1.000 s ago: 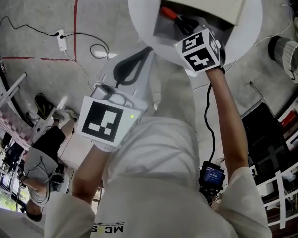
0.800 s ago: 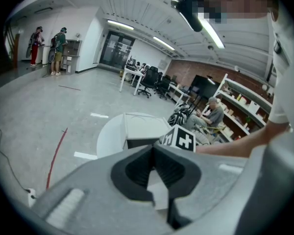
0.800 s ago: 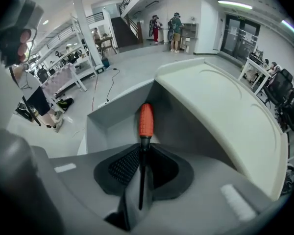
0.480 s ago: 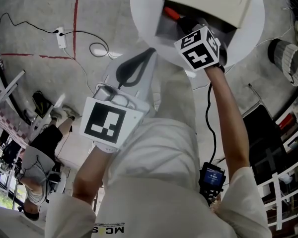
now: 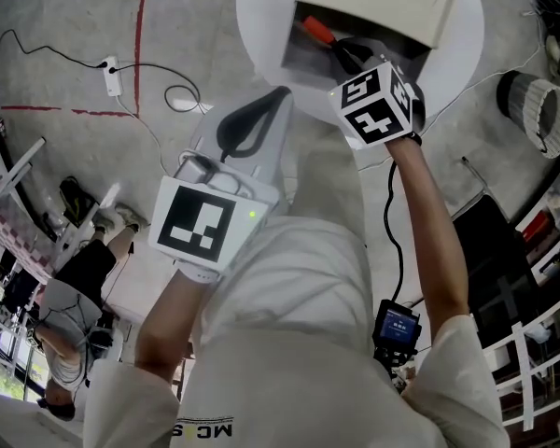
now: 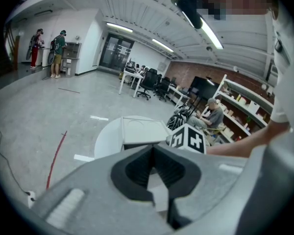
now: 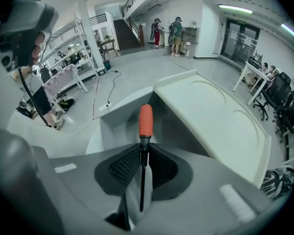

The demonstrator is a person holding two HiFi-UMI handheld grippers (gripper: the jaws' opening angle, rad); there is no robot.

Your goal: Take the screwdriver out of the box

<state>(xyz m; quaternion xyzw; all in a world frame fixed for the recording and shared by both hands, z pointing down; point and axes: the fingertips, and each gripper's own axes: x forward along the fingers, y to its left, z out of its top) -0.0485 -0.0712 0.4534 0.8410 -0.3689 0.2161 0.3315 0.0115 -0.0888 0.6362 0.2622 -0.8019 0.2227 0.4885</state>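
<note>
The screwdriver (image 7: 145, 121) has an orange-red handle and a thin dark shaft. My right gripper (image 7: 144, 151) is shut on the shaft, and the handle points away from me into the open grey box (image 7: 118, 117). The box's pale lid (image 7: 216, 116) stands tipped back to the right. In the head view the screwdriver (image 5: 316, 33) lies at the mouth of the box (image 5: 373, 7), which sits on a round white table (image 5: 261, 35), with the right gripper (image 5: 343, 56) just behind it. My left gripper (image 5: 254, 127) is held low beside the table, its jaws shut and empty (image 6: 153, 148).
A ribbed waste bin (image 5: 539, 110) stands on the floor to the right. A power strip (image 5: 113, 75) with cables and a red tape line (image 5: 143, 35) lie to the left. A seated person (image 5: 75, 315) and racks are at the lower left.
My right gripper, still holding the screwdriver, has drawn back a little toward me from the box's opening. The left gripper has hardly moved.
</note>
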